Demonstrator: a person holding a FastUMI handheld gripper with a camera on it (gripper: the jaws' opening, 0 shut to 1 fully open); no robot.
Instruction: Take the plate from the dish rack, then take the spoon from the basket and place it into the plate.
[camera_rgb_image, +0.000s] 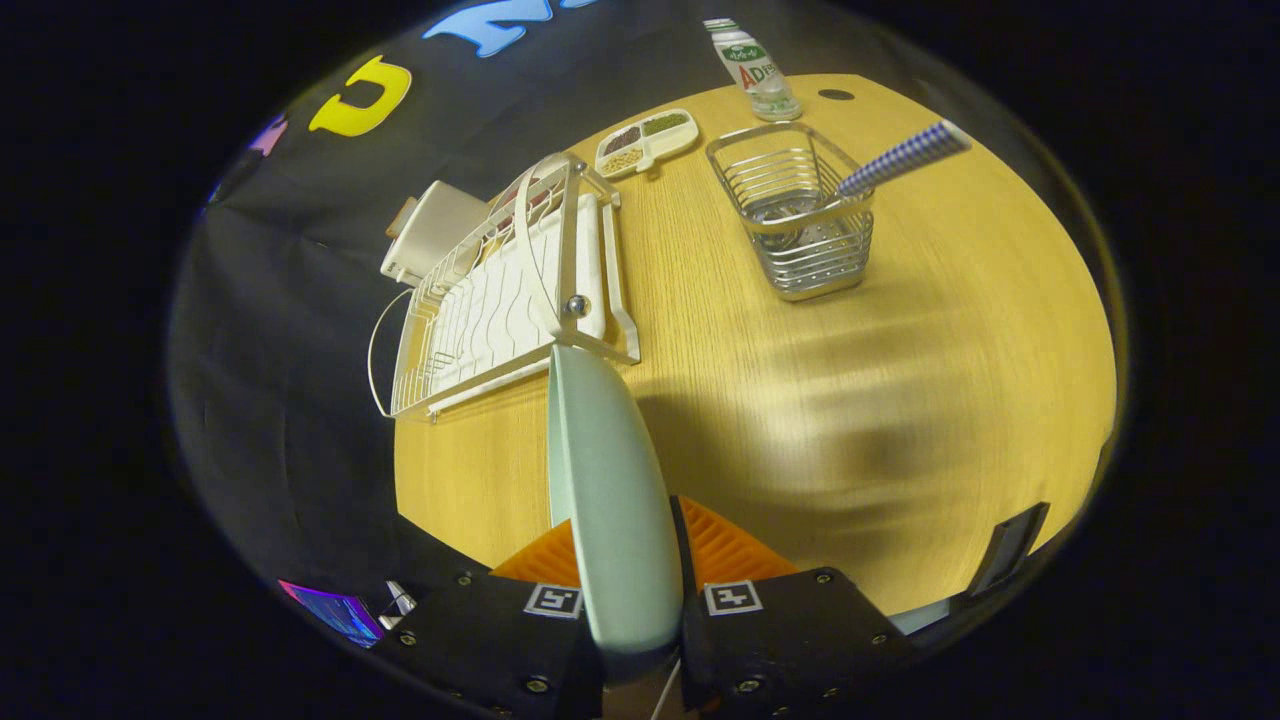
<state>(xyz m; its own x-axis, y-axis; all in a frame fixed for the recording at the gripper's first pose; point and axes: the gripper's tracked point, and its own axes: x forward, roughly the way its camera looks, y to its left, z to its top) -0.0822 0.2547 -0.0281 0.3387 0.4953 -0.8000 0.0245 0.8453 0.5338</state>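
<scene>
Hand-held gripper: your hand-held gripper (630, 585) is clamped on the plate, one finger pressing each face of it, with ribbed pads (725, 550) showing on either side.
Plate: the plate (610, 490) is pale green, smooth and matte; you see it edge-on, standing upright between the fingers, its rim running forward from them toward the dish rack. It is out of the rack and held above the table.
Table: the light wood table (900, 400) lies below the plate, with the plate's shadow falling across the bare wood beside it.
Dish rack: the white wire dish rack (500, 295) sits just beyond the plate's far tip, on a white drip tray with a wavy ribbed floor. No dishes are visible in its slots.
Basket: the metal wire basket (805, 215) stands apart from the rack, on the far side of the table from your fingers.
Spoon: the spoon (900, 158) leans in the basket, bowl end down inside, its blue-and-white checked handle slanting out over the rim.
Snack tray: a small white divided tray (648, 142) holding grains or seeds lies beyond the rack.
Bottle: a plastic bottle (752, 68) with a green-and-white label stands upright at the table's far edge, behind the basket.
</scene>
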